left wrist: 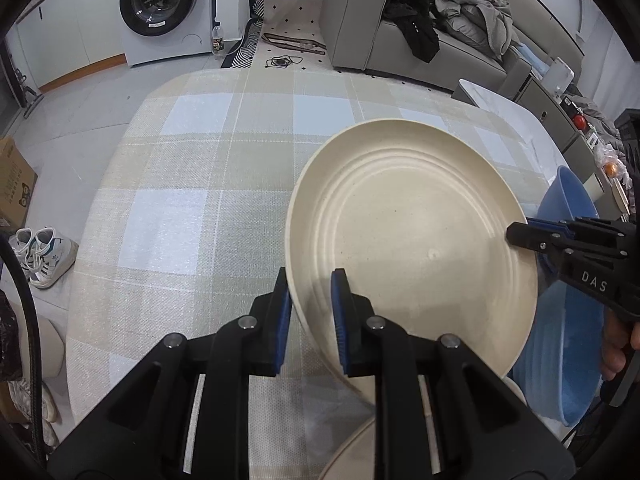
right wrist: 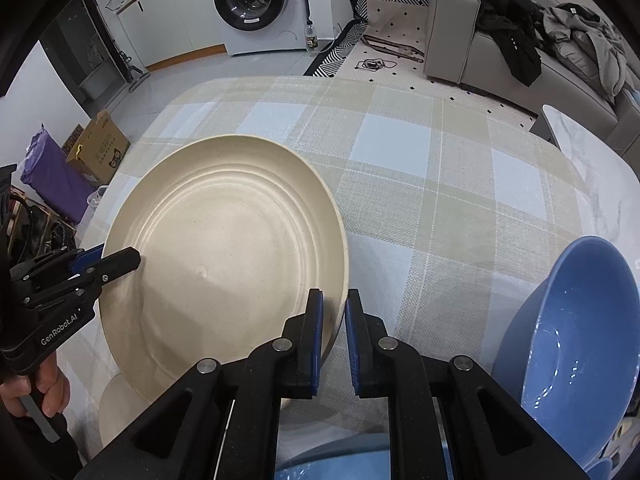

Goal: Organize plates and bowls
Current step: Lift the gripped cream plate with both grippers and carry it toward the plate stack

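A large cream plate [left wrist: 404, 240] [right wrist: 224, 248] with ringed grooves hangs tilted above the checked tablecloth [left wrist: 192, 168] [right wrist: 440, 168], held from both sides. My left gripper [left wrist: 310, 280] [right wrist: 128, 258] is shut on its left rim. My right gripper [right wrist: 334, 298] [left wrist: 516, 234] is shut on the opposite rim. Under the raised plate, another cream plate [left wrist: 352, 452] [right wrist: 116, 408] shows partly on the table. A blue bowl [left wrist: 568, 360] [right wrist: 580, 352] stands to the right of the plate, close to the right gripper.
A second blue dish [right wrist: 332, 464] peeks out at the near edge under the right gripper. Beyond the table are a washing machine [left wrist: 160, 8], a grey sofa [left wrist: 400, 36] with clothes, shoes [left wrist: 44, 256] and a cardboard box [right wrist: 100, 148] on the floor.
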{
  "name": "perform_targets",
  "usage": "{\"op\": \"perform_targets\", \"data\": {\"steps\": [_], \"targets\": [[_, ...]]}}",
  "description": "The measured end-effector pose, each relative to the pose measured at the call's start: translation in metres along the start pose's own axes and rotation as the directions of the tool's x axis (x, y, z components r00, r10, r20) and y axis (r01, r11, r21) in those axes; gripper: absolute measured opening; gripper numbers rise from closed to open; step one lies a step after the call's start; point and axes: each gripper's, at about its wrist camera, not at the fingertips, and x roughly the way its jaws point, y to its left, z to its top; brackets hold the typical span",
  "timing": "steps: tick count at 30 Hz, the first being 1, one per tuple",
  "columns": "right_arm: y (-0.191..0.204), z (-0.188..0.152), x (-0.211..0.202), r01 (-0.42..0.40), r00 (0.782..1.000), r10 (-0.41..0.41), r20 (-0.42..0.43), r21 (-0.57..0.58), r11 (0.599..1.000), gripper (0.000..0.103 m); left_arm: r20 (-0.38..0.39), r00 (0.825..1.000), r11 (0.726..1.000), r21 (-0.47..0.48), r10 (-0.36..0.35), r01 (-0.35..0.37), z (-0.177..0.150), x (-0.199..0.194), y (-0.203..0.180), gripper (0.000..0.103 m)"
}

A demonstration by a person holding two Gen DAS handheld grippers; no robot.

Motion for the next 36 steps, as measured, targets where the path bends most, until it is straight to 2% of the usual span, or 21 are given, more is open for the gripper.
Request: {"op": "perform_targets", "data": {"steps": [20,36], "targets": [[0.012,-0.027,-0.059,-0.003,0.994,0.003,0.108,0.0,1.0,0.012,0.082,0.997,1.0,0.026,-0.007,0.004,-0.025,-0.073,-0.016,0.016],[0.024,-0.061,-0.102,0.007,0.984,-0.008,0.179,0.005,1.0,0.012,0.137,0.99,0.998,0.056,-0.021,0.014,-0.064,-0.128,-0.029,0.016]]}}
